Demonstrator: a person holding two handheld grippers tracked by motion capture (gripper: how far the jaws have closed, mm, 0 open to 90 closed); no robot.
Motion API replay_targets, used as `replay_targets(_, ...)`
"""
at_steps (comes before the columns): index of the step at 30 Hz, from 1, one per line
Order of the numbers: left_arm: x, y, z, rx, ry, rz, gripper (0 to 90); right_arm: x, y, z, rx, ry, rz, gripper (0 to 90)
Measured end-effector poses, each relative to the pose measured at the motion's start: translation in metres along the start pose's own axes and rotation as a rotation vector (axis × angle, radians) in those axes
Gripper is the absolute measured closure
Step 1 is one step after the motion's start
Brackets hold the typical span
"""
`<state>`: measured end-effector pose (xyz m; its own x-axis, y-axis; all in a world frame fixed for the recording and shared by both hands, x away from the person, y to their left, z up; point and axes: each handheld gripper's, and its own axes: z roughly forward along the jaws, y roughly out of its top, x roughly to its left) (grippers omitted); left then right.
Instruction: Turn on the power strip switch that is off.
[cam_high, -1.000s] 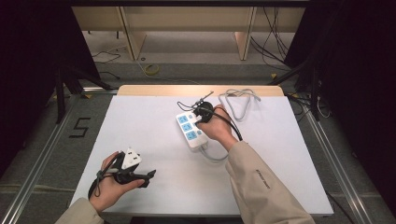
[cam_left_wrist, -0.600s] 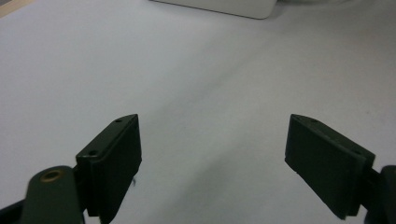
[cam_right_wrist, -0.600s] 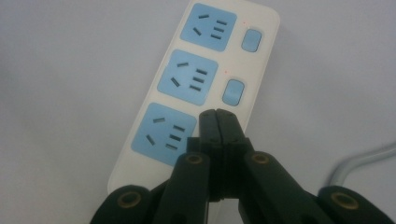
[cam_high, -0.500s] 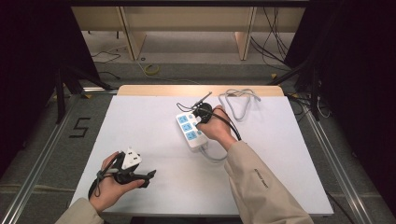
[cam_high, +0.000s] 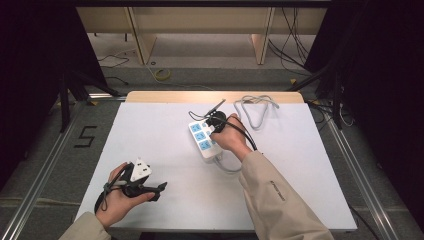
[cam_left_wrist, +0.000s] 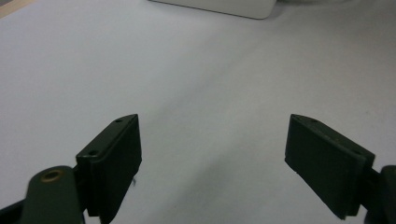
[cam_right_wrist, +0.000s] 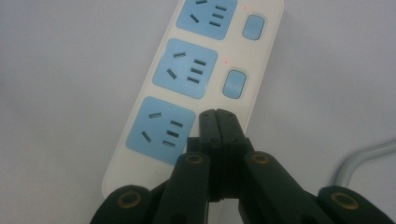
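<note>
Covering most of the middle of the high view, a white table (cam_high: 165, 135) is seen. A person's right sleeve (cam_high: 272, 197) is seen coming up from the bottom right of that frame. A grey cable (cam_high: 255, 107) is seen looped near the top edge of the table, up and right of the middle. A white power strip (cam_high: 202, 140) with blue sockets is laid just above the middle of the frame, tilted. The right gripper (cam_high: 216, 123) is held at the strip's right edge. In the right gripper view, the power strip (cam_right_wrist: 187, 88) is seen running from the top down to the lower left, and the right gripper (cam_right_wrist: 217, 116) is seen with its black jaws pressed together, their tips set over the spot beside the lowest blue socket. The left gripper (cam_high: 157, 190) is held at the lower left of the high view, well apart from the strip. In the left gripper view, the left gripper (cam_left_wrist: 212, 154) is seen with its jaws spread wide over bare table.
</note>
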<state>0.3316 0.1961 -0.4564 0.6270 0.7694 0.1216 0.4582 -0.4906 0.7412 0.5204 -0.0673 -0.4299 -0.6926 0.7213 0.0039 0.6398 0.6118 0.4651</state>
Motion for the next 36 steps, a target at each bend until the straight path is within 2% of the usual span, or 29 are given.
replay_targets(20,-0.0001,0.0000,0.0000,0.002,0.000,0.001,18.6,0.0013,0.0020,0.0045,0.045,-0.007,-0.009,90.0)
replay_targets(36,-0.0006,0.0002,0.0001,0.001,-0.002,-0.001,18.6,0.0013,0.0019,0.0064,0.055,-0.009,0.010,90.0)
